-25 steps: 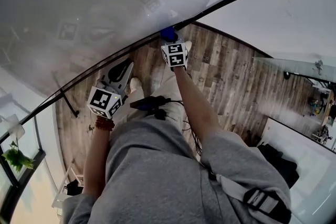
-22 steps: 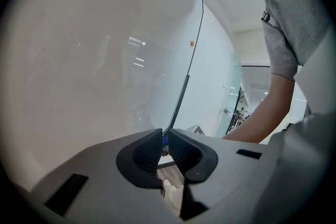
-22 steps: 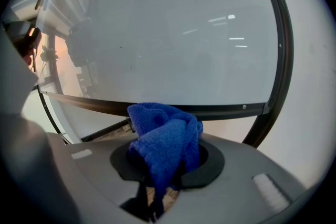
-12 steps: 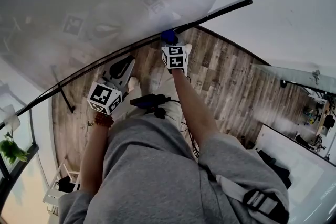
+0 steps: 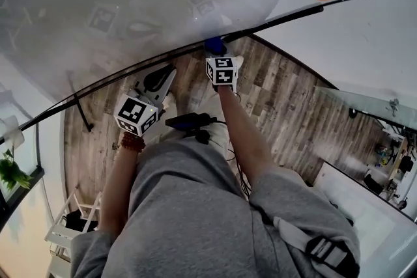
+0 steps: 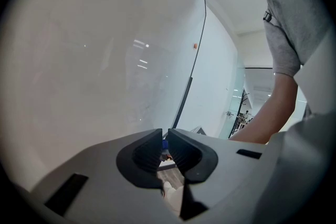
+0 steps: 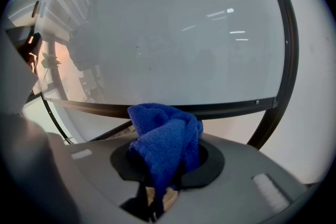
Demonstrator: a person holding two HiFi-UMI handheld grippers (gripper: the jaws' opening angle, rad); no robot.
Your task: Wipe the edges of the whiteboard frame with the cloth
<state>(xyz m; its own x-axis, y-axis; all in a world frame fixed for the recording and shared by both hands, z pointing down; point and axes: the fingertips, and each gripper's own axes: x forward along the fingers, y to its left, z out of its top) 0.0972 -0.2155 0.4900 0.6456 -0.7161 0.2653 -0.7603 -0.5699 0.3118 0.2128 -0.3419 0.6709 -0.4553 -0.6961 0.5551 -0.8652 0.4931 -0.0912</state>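
Right claw (image 7: 167, 162) pinching blue cloth (image 7: 167, 139). Bunched end points up at the whiteboard frame (image 7: 220, 108), lower edge; contact unclear. Frame bar's long axis runs sideways across the head view, rising rightward. Left claw (image 6: 164, 148) pressed together, empty, near the board. Wood-plank floor (image 5: 287, 114) below.

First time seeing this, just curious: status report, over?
Right hand-held gripper shut on blue cloth, at whiteboard frame, lower edge. Left hand-held gripper shut, empty. No obstruction seen.
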